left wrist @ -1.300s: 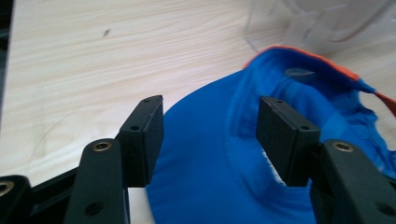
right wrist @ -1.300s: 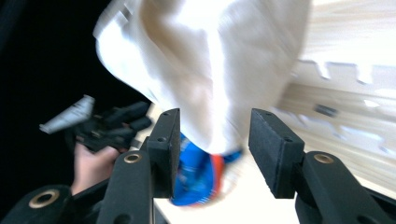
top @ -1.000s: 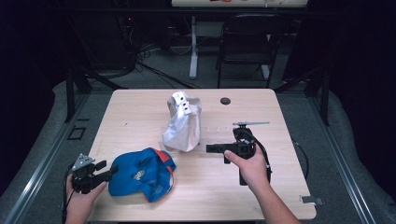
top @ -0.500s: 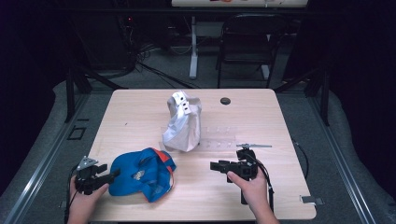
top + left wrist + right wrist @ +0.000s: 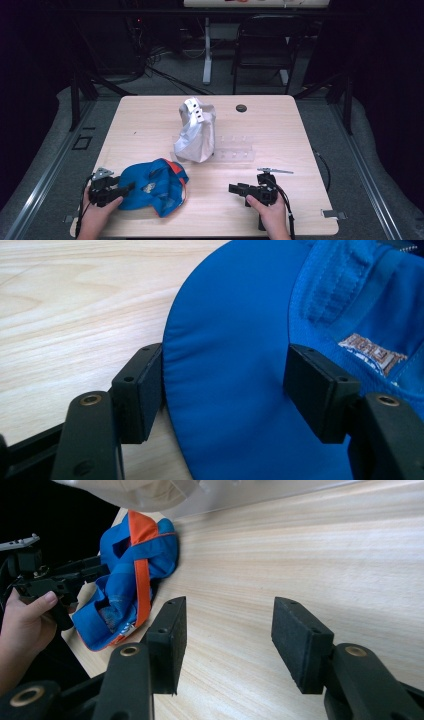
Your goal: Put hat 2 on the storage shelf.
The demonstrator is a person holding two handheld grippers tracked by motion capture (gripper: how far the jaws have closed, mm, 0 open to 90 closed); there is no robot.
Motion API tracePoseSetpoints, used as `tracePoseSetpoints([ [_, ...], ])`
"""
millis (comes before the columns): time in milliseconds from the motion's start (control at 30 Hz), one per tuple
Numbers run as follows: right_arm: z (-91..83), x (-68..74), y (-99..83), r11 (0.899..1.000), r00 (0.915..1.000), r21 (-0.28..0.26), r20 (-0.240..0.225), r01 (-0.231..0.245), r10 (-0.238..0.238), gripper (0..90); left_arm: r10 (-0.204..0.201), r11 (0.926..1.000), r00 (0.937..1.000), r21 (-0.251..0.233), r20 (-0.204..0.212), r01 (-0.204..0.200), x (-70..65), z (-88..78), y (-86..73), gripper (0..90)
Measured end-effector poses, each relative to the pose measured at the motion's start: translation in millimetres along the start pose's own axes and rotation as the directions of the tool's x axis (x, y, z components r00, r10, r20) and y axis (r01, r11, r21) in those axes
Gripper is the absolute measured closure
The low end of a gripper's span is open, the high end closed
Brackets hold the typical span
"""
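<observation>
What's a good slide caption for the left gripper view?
Open left tongs straddling the brim of a blue fabric cap on a light wooden table.

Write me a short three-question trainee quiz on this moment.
1. True or false: the right tongs are shut on the blue cap.
2. The left tongs straddle which part of the cap? A) brim B) orange strap C) logo patch
3. Fill in: the silver bag stands in front of a clear ____ rack.

Key: 1 false, they are open over bare table; 2 A; 3 plastic.
</observation>
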State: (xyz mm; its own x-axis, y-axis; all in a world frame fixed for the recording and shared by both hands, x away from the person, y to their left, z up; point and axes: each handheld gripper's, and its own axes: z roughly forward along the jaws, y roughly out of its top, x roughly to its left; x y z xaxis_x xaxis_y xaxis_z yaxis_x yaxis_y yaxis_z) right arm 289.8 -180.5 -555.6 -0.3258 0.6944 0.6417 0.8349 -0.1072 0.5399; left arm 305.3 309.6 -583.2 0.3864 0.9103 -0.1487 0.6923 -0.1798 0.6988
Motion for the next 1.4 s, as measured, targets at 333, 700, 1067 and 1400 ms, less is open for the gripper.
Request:
tracePoseSetpoints([
  [333, 22.9, 6.6, -12.5, 0.997, 0.9994, 0.074, -0.033, 0.002, 0.000, 49.1, 0.030, 0.9995, 0.9984, 0.012, 0.049, -0.030, -18.1, 3.0, 1.4, 35.1],
  [700, 54.0, 22.4, -25.2, 0.985, 0.9945, 0.169, -0.102, 0.042, -0.025, 49.6, 0.149, 0.9879, 0.9807, 0.026, 0.127, -0.153, -51.3, 7.3, 4.1, 38.8],
  [1067, 65.3, 20.4, -21.6, 0.982, 0.9884, 0.187, -0.152, 0.024, 0.004, 55.6, 0.097, 0.9953, 0.9934, -0.014, 0.062, -0.096, -36.6, -7.2, -4.5, 38.8],
  [1400, 68.4, 20.2, -15.9, 0.974, 0.9761, 0.224, -0.202, -0.033, 0.080, 69.5, 0.082, 0.9967, 0.9959, -0.003, 0.040, -0.082, -30.4, -13.8, -10.0, 39.1],
])
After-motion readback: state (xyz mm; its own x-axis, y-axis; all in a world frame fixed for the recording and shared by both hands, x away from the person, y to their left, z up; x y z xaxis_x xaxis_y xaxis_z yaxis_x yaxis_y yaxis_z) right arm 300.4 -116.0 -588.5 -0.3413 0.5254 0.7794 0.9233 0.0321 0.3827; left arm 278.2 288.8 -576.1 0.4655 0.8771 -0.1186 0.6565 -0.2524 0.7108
